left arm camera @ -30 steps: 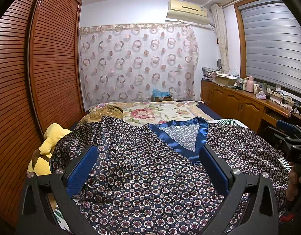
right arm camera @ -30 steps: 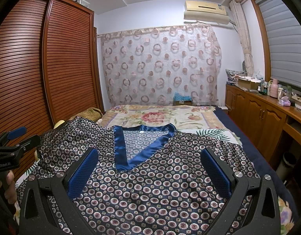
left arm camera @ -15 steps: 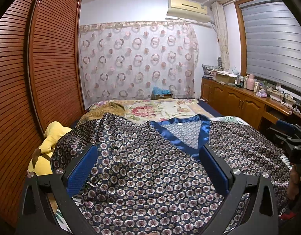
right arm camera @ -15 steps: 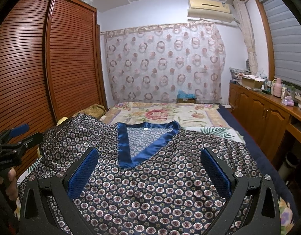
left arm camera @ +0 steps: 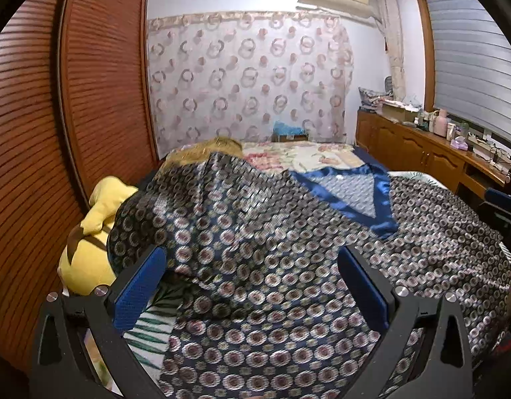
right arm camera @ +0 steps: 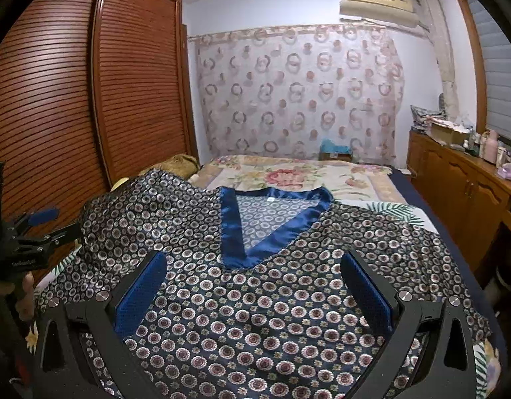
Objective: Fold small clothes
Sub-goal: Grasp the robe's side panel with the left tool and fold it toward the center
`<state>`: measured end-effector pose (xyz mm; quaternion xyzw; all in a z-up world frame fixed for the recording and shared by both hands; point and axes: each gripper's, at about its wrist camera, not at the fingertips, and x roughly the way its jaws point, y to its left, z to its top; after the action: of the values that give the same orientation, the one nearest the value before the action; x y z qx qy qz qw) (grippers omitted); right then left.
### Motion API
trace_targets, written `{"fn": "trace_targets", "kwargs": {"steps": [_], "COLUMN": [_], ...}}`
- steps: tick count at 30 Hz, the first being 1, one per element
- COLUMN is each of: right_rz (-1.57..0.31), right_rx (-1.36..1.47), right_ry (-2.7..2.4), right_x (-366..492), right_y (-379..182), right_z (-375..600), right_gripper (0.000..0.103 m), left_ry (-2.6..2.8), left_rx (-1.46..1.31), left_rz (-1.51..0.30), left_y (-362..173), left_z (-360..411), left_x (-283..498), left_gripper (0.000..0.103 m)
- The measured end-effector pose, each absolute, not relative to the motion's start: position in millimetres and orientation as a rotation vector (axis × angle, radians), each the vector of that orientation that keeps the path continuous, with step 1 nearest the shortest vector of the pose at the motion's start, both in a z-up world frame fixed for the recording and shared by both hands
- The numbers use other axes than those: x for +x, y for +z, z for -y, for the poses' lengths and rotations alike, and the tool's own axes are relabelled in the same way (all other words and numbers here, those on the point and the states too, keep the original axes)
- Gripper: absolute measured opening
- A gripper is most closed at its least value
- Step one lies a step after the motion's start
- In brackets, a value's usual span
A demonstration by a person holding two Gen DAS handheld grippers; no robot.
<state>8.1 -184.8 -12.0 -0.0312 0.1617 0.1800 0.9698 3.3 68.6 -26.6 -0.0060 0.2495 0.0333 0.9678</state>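
Both spread hand-held grippers [left arm camera: 252,286] [right arm camera: 254,286] hover over shirt [right arm camera: 255,299]

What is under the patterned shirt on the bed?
The patterned shirt lies on a leaf-print sheet; a yellow plush toy sits partly beneath its left sleeve. Anything under the middle is covered.
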Motion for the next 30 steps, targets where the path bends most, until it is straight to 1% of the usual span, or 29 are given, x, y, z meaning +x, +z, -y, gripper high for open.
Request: {"fn": "trace_targets", "kwargs": {"steps": [14,16,18,20,25,28,30], "right_rz": [-0.418,-0.422,-0.427,-0.433,-0.433,-0.434,-0.432], "right_rx": [-0.178,-0.201,-0.218,-0.233,-0.256,-0.266,-0.272], "right_ry": [0.469,0.483,0.495,0.506,0.530,0.536,0.536], "right_x": [39.4,41.7,43.7,46.8,43.3,42.2,43.5], "right_y": [-19.9,-18.6,-18.3,-18.7,-15.3,-14.2,-14.6], "right_z": [154.4,150.0,145.7,141.1,134.1,130.5,128.5], "right_gripper": [0.103,0.103,0.103,0.103,0.103,0.103,0.103], "left_ry": [0.105,0.110,0.109,0.108,0.092,0.088,0.094], "left_rx": [-0.079,-0.083,-0.084,-0.078,-0.049,-0.050,-0.047], "left_rz": [-0.582,-0.591,-0.613,-0.646,-0.712,-0.744,-0.772], "left_y": [-58.5,-61.3,-64.0,-67.1,-76.5,-81.0,-85.2], "left_z": [-138.0,-148.4,-158.3,-164.5,-167.6,-172.3,-176.6], "left_x": [15.8,18.4,23.0,28.2,36.3,41.6,47.2], "left_gripper": [0.103,0.101,0.095,0.093,0.092,0.085,0.073]}}
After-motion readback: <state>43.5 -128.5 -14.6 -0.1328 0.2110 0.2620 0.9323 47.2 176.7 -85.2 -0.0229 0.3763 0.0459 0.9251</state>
